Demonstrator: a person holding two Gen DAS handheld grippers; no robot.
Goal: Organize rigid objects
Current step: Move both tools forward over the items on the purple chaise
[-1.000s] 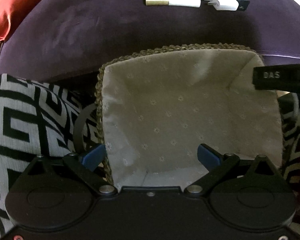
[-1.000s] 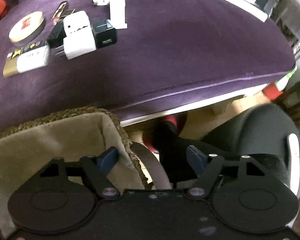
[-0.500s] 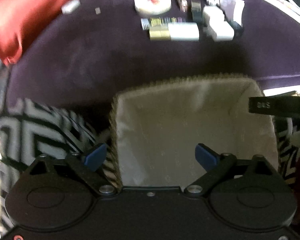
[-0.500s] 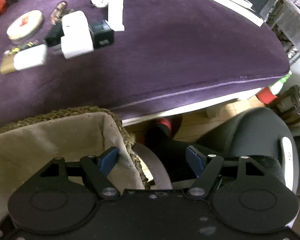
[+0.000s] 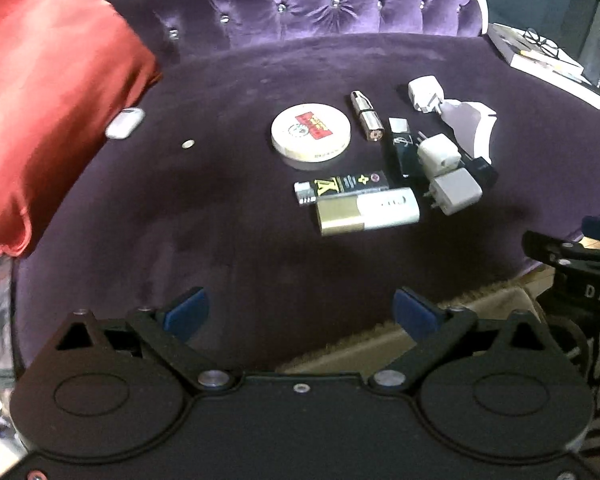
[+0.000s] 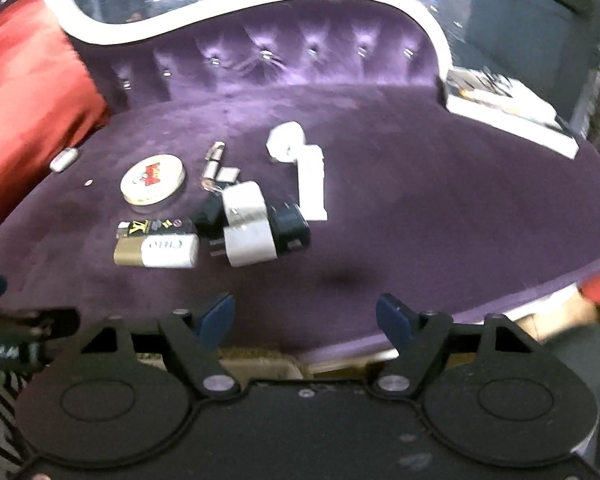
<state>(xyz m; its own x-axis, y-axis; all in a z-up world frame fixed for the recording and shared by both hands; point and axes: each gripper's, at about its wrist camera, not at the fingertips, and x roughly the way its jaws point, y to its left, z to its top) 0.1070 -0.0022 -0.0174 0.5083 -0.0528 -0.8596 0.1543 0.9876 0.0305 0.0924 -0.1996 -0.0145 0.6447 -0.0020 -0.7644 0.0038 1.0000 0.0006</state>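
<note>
Two grippers were in view, both with jaws spread wide and nothing between them. The left gripper (image 5: 300,312) hung over the near part of the purple velvet seat (image 5: 180,240); the right gripper (image 6: 304,318) hung over the seat's near edge. A lined wicker basket (image 5: 440,332) sat just below and to the near right of the left gripper, its rim partly hidden by the gripper body.

The objects to be organized lay clustered on the seat, far of both grippers. Nearest was a gold-and-white rectangular case (image 5: 368,211), its long axis running left to right, touching a black lighter (image 5: 342,186) on its far side, which lay along the same axis. Beyond these sat a round tin (image 5: 311,136), a metallic lipstick tube (image 5: 366,116) lying near-to-far, a black box (image 5: 400,146) and several white plug adapters (image 5: 444,172). A small silver case (image 5: 125,123) and a coin (image 5: 187,144) lay apart to the left, near a red cushion (image 5: 40,100).

Judgement: the gold-and-white case was the likeliest first pick. It lay ahead and slightly right of the left gripper, ahead and left of the right gripper (image 5: 572,248). Neither was clearly nearer. Because the case lay crosswise, jaws closing left-to-right would meet its length; turning the wrist to close across its short dimension appeared necessary. Blur in the right wrist view limited detail.
</note>
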